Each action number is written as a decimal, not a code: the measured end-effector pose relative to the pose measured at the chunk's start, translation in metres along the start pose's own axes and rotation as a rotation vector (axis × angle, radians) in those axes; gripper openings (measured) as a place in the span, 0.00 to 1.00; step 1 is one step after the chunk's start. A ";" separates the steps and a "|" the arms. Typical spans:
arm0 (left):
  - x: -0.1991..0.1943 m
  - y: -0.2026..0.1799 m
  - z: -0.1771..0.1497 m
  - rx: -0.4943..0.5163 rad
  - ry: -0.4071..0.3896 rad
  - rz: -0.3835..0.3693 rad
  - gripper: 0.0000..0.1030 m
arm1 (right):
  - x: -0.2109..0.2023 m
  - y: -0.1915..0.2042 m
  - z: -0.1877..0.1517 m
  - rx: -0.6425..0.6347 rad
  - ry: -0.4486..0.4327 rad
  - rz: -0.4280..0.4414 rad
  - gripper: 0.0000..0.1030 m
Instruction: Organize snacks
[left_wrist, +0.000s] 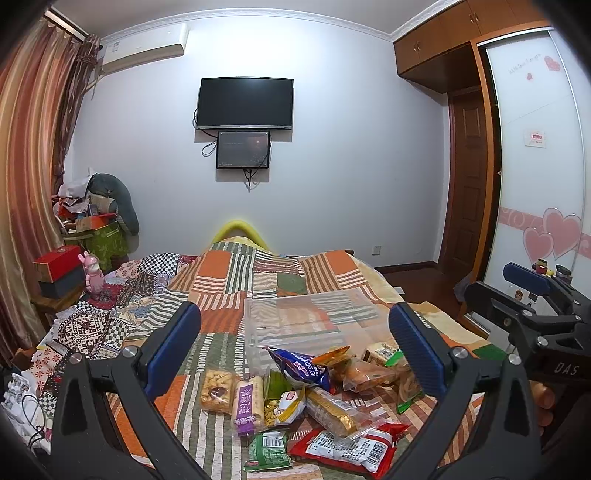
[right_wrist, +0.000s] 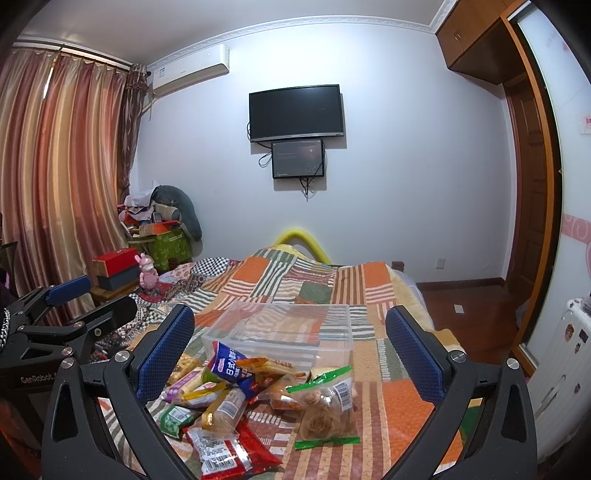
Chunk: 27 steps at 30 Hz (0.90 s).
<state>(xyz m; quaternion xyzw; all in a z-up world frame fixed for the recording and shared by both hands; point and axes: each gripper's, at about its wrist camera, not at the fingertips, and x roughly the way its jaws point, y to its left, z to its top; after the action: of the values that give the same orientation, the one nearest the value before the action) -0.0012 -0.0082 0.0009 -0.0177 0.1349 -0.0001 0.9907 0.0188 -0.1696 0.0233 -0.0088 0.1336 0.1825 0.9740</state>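
Observation:
Several snack packets lie in a loose pile on the patchwork bed quilt (left_wrist: 236, 280): a blue bag (left_wrist: 301, 367), a purple bar (left_wrist: 248, 404), a red packet (left_wrist: 351, 448), a green packet (left_wrist: 266, 450). An empty clear plastic box (left_wrist: 310, 319) stands just behind the pile; it also shows in the right wrist view (right_wrist: 284, 330). A clear green-edged bag of rings (right_wrist: 327, 406) lies to the right of the pile. My left gripper (left_wrist: 295, 347) is open and empty above the pile. My right gripper (right_wrist: 290, 343) is open and empty, hovering over the pile; it also shows in the left wrist view (left_wrist: 532, 291).
The bed runs toward the far wall under a TV (left_wrist: 245, 103). A cluttered side table with red box (left_wrist: 57, 264) and pink toy (left_wrist: 94, 275) stands left of the bed. A wardrobe (left_wrist: 535, 166) and wooden floor (left_wrist: 417, 280) lie to the right.

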 end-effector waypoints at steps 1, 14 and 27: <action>0.000 0.000 0.000 0.000 0.000 0.000 1.00 | 0.000 0.000 0.000 0.000 0.001 0.000 1.00; -0.001 -0.002 0.002 0.004 -0.002 0.001 1.00 | -0.002 0.000 0.001 0.003 -0.003 0.000 1.00; -0.001 -0.003 0.003 0.007 -0.003 0.001 1.00 | -0.002 -0.001 0.001 0.004 -0.003 0.000 1.00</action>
<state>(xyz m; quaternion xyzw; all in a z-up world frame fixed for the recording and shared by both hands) -0.0015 -0.0115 0.0040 -0.0142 0.1333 0.0000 0.9910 0.0170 -0.1710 0.0246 -0.0067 0.1324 0.1822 0.9743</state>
